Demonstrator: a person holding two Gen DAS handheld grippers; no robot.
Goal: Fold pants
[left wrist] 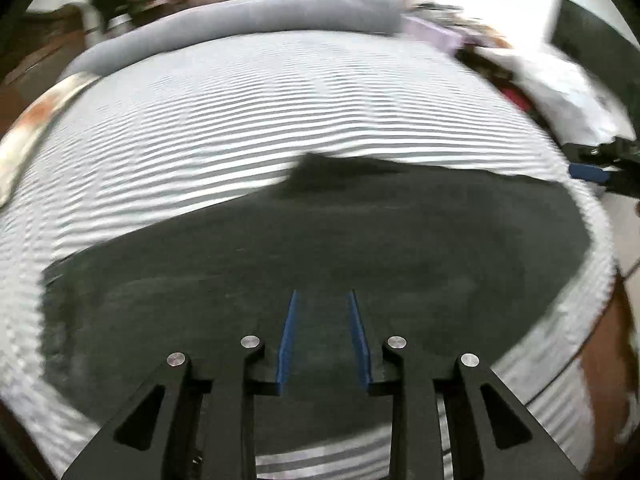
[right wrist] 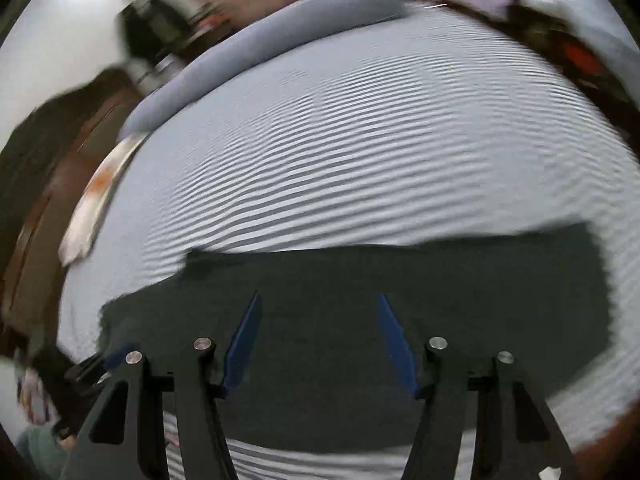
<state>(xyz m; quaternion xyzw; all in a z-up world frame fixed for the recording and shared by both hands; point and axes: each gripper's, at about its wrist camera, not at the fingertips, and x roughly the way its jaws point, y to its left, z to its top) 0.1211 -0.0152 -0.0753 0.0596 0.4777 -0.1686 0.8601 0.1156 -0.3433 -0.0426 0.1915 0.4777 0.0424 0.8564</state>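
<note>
Dark charcoal soft-fabric pants (left wrist: 320, 240) flat on striped grey-white bed sheet (left wrist: 280, 100), near the bed's front edge, well short of the long grey-blue bolster pillow (left wrist: 248, 20) at the far side. Looks already folded into a broad slab, far edge roughly straight with one small bump sticking up toward the bolster. Likely light, limp, no stiffness; probably drapes and sags when lifted, matte cloth so not slippery, nothing fragile. Best hold judged: pinch at an outer edge or corner through all layers, one grip each end, to keep the fold from sliding apart.

Left hand-held gripper (left wrist: 323, 300) above the pants, pointing toward the bolster, blue fingers (left wrist: 289, 340) parted with a moderate gap, nothing between them. Contact with the cloth not clear, motion blur.

Right hand-held gripper (right wrist: 320, 300) also over the pants (right wrist: 360, 300), aimed the same way, blue fingers (right wrist: 396, 340) spread wider, released, grasping nothing. In left view seen at the pants' right end, beside the bed edge (left wrist: 592, 172).

Clutter beyond the bolster too blurred to name.
</note>
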